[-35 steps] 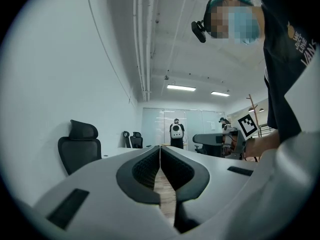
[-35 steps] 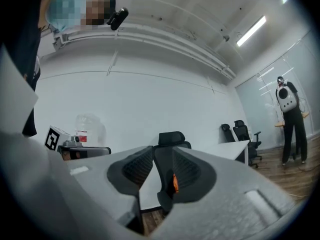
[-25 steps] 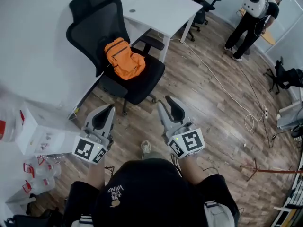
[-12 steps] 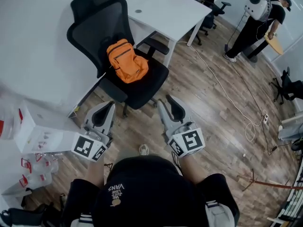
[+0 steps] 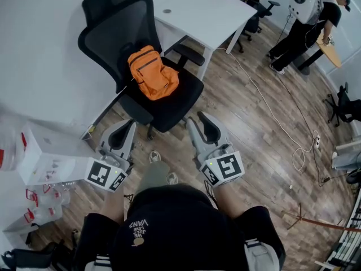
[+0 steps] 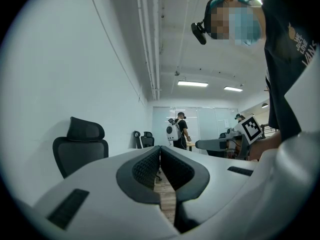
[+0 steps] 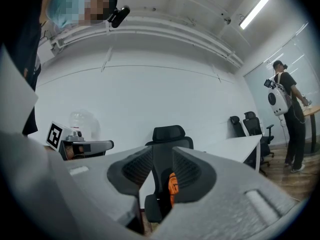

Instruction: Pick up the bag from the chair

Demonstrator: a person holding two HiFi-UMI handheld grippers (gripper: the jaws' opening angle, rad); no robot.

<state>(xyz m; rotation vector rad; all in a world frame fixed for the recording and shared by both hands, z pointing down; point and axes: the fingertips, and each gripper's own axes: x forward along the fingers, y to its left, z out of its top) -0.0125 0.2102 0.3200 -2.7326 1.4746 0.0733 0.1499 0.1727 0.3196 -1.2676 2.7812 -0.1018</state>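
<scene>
Bare wood floor (image 5: 248,123) lies between us and the office chair (image 5: 176,97), so the way to the seat's front edge is open. The orange backpack (image 5: 152,72) can be reached from above and from the front. Behind it, the tall backrest (image 5: 115,33) closes that side. On the right, the armrest (image 5: 189,54) and the white desk (image 5: 206,13) crowd close to the seat. A white box (image 5: 48,154) narrows our left flank. Another person (image 5: 304,21) stands well apart, far right.

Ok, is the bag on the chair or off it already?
On. The bag sits on the chair, leaning on its backrest; the left gripper and right gripper hang short of it, touching nothing.
</scene>
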